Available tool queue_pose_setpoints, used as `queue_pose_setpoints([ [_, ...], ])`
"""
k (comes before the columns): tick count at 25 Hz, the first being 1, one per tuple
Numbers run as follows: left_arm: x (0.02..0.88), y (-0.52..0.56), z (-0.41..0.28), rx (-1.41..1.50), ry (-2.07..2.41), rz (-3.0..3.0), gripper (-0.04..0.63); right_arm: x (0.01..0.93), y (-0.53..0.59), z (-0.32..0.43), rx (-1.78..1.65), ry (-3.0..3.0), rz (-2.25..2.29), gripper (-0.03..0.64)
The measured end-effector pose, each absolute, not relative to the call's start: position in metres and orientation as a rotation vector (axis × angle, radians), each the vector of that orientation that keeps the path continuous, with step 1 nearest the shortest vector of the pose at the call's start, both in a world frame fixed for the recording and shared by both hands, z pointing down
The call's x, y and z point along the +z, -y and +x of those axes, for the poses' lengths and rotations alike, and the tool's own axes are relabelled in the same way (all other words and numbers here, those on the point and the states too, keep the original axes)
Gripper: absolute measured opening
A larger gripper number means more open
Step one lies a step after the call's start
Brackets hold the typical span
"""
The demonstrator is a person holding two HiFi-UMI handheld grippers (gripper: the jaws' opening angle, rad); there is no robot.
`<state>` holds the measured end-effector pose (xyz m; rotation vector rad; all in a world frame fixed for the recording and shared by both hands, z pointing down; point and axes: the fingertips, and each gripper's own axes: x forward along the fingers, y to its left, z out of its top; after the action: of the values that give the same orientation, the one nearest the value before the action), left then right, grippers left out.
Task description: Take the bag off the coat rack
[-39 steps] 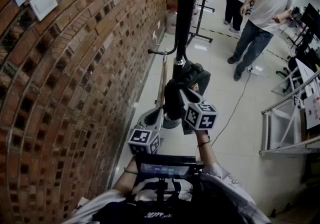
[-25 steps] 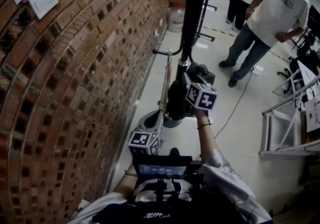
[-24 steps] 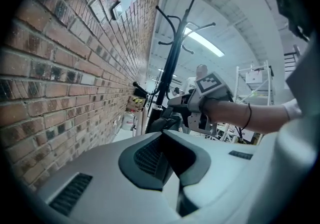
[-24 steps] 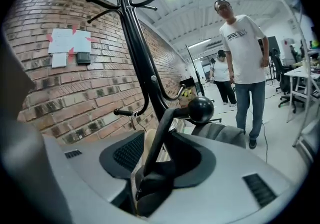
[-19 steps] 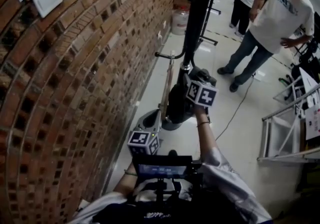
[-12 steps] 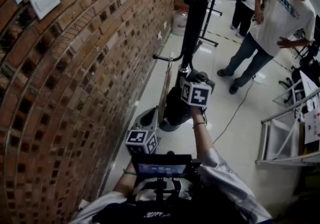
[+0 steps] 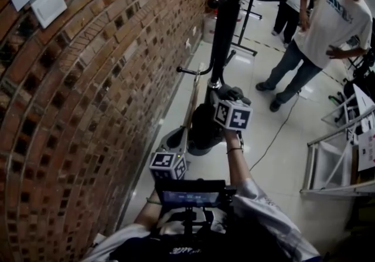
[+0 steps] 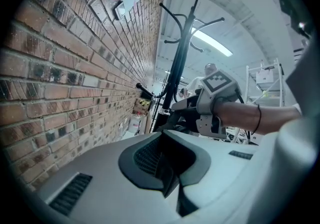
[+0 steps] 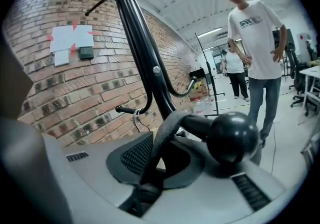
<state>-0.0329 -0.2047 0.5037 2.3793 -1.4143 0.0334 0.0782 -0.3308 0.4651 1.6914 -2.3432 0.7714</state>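
Observation:
A black coat rack (image 7: 221,26) stands by the brick wall. A dark bag (image 7: 202,127) hangs low on its pole. My right gripper (image 7: 225,100) is up against the pole just above the bag. In the right gripper view the bag's grey strap (image 9: 162,138) loops over a hook with a ball end (image 9: 233,137) and runs down between my right gripper's (image 9: 159,165) jaws, which are closing on it. My left gripper (image 7: 169,166) hangs lower and nearer to me, shut with nothing in it (image 8: 167,168).
The brick wall (image 7: 88,79) runs close along the left. A person in a white T-shirt (image 7: 328,14) stands beyond the rack, with a second rack (image 7: 249,3) behind. A metal frame (image 7: 334,155) is at right and a cable (image 7: 275,126) lies on the floor.
My right gripper has risen along the pole to the hook above the bag. The person in white has shifted stance. My left gripper has stayed put.

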Motion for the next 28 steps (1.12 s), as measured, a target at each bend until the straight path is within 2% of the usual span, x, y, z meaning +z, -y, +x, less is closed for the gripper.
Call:
queue_pose_setpoints([
  [6, 0.504, 0.211, -0.038, 0.021, 1.436, 2.355, 0.009, 0.442, 0.323, 0.080, 1.012, 2.530, 1.704, 0.034],
  [12, 0.506, 0.216, -0.041, 0.017, 1.447, 2.334, 0.009, 0.426, 0.307, 0.085, 1.082, 2.577, 1.739, 0.034],
  [21, 0.504, 0.216, -0.037, 0.016, 1.421, 2.341, 0.009, 0.380, 0.280, 0.084, 0.974, 2.675, 1.701, 0.034],
  [28, 0.501, 0.211, -0.032, 0.020, 1.395, 2.362, 0.009, 0.375, 0.250, 0.117, 1.065, 2.667, 1.788, 0.032],
])
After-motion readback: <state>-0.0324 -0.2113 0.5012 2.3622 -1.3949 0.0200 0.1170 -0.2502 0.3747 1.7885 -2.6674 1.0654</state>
